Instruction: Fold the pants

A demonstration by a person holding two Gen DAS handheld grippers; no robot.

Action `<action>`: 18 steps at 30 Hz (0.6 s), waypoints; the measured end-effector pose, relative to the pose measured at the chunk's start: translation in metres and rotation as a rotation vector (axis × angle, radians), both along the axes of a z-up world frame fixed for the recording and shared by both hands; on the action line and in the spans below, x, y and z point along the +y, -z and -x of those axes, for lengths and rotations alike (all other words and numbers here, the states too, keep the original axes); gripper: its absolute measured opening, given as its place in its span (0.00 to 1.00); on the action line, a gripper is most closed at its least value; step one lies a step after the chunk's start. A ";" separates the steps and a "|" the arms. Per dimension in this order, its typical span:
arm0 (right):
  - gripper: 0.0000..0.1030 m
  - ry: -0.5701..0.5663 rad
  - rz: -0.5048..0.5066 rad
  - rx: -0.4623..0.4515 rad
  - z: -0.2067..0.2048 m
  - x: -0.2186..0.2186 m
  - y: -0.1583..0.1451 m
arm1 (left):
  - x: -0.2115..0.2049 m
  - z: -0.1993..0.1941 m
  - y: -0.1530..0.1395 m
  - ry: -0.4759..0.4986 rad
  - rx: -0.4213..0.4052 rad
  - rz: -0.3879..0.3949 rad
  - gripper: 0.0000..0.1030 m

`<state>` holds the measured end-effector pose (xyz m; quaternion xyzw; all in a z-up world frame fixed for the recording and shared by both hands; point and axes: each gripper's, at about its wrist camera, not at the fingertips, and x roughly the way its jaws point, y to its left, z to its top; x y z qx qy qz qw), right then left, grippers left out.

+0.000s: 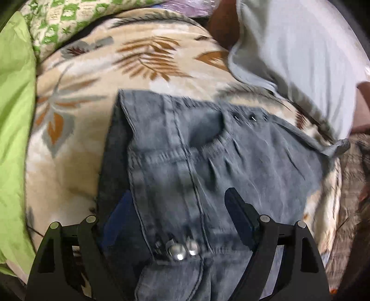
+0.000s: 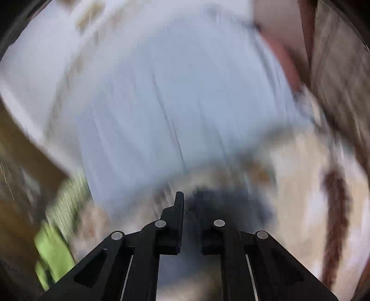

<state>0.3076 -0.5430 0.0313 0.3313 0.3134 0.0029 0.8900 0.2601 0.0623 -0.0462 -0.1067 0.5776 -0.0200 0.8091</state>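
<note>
Grey denim pants (image 1: pixel 208 157) lie folded on a floral blanket (image 1: pixel 97 97) in the left wrist view, with the waistband and two metal buttons (image 1: pixel 182 250) close to the camera. My left gripper (image 1: pixel 175 199) is open, its fingers spread to either side of the waistband area. The left finger is partly hidden under the denim. The right wrist view is heavily blurred. My right gripper (image 2: pixel 192 203) has its fingers close together on a dark blurred patch of fabric (image 2: pixel 222 203). I cannot tell whether it holds that fabric.
A person in a pale grey shirt (image 1: pixel 289 53) sits at the far right of the blanket; the shirt fills the right wrist view (image 2: pixel 173 97). A bright green cloth (image 1: pixel 13 139) lies at the left, and a green-patterned pillow (image 1: pixel 60 20) at the far left.
</note>
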 end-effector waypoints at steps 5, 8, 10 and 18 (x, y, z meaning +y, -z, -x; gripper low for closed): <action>0.40 0.043 0.120 0.127 -0.022 -0.017 -0.011 | 0.027 -0.001 -0.009 -0.040 -0.035 0.051 0.81; 0.46 0.017 0.147 0.216 0.003 -0.019 0.034 | 0.041 0.006 -0.005 -0.069 -0.024 0.079 0.81; 0.46 0.011 0.091 0.266 0.020 -0.020 0.071 | 0.045 0.016 0.000 -0.075 -0.014 0.131 0.81; 0.47 0.133 -0.071 0.238 0.035 -0.015 0.140 | 0.018 0.020 0.030 -0.055 0.048 0.151 0.82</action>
